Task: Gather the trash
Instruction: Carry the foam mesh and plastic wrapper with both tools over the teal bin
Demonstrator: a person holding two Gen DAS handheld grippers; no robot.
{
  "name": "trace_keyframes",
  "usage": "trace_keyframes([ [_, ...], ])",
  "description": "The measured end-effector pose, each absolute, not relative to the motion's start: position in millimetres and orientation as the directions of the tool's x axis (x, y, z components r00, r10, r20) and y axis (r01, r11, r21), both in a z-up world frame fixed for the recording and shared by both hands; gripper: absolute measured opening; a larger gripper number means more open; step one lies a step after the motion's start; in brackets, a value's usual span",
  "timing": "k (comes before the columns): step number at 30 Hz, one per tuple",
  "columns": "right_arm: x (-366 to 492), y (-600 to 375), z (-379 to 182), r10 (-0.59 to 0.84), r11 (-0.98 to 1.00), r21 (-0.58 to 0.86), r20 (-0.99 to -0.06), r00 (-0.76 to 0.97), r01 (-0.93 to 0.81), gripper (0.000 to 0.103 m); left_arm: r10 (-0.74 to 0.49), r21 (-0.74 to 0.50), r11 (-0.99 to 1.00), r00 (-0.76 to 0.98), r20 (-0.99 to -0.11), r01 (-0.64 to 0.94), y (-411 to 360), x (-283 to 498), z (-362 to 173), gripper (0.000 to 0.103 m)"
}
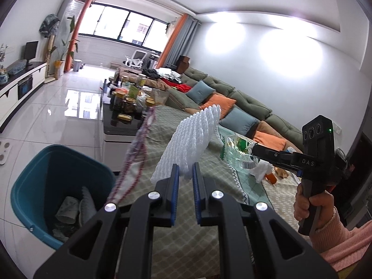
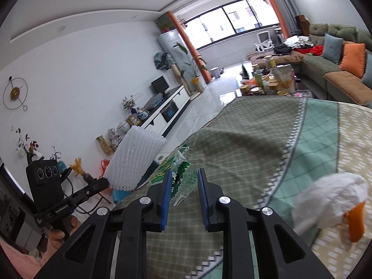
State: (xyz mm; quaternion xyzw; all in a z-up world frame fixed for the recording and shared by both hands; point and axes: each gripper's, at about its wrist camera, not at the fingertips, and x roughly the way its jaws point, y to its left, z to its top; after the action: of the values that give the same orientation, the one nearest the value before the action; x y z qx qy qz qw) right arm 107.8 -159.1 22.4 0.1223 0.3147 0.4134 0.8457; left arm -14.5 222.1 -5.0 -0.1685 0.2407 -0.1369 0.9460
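The left hand-held gripper is clamped on the lower edge of one white foam net sleeve, which stands up ahead of its fingers. It hangs over the near edge of the tabletop, and the one teal bin sits on the floor below and to its left, so the sleeve is probably held up this way for carrying across and dropping in. The bin already has some scraps at its bottom.

The right hand-held gripper pinches one crumpled clear plastic bag with green print, lifted off the cloth, likely bound for the same bin. To its right, one white tissue wad and an orange scrap lie on the tabletop, apparently not yet collected.
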Motion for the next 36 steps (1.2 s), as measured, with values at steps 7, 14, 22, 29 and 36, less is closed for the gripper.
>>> trace_keyframes([
  [7,107,-126,22,0.801,0.589,0.46,-0.44,0.405,-0.665,0.022,-0.288,-0.395,0.911,0.867,-0.406,0.118,244,-26,-4,0.013],
  [14,108,-96,21,0.814,0.56,0.451,-0.455,0.361,-0.695,0.022,-0.238,-0.399,0.915,0.88,-0.411,0.061,265,-32,-5,0.013],
  [22,106,-61,20,0.82,0.533,0.433,-0.474,0.319,-0.727,0.022,-0.191,-0.412,0.911,0.882,-0.43,-0.004,282,-40,-13,0.013],
  [29,104,-34,17,0.82,0.516,0.419,-0.494,0.289,-0.747,0.022,-0.157,-0.427,0.903,0.88,-0.448,-0.056,298,-43,-21,0.013],
  [36,102,-8,14,0.812,0.505,0.401,-0.521,0.263,-0.764,0.023,-0.135,-0.441,0.892,0.871,-0.472,-0.1,313,-44,-32,0.013],
])
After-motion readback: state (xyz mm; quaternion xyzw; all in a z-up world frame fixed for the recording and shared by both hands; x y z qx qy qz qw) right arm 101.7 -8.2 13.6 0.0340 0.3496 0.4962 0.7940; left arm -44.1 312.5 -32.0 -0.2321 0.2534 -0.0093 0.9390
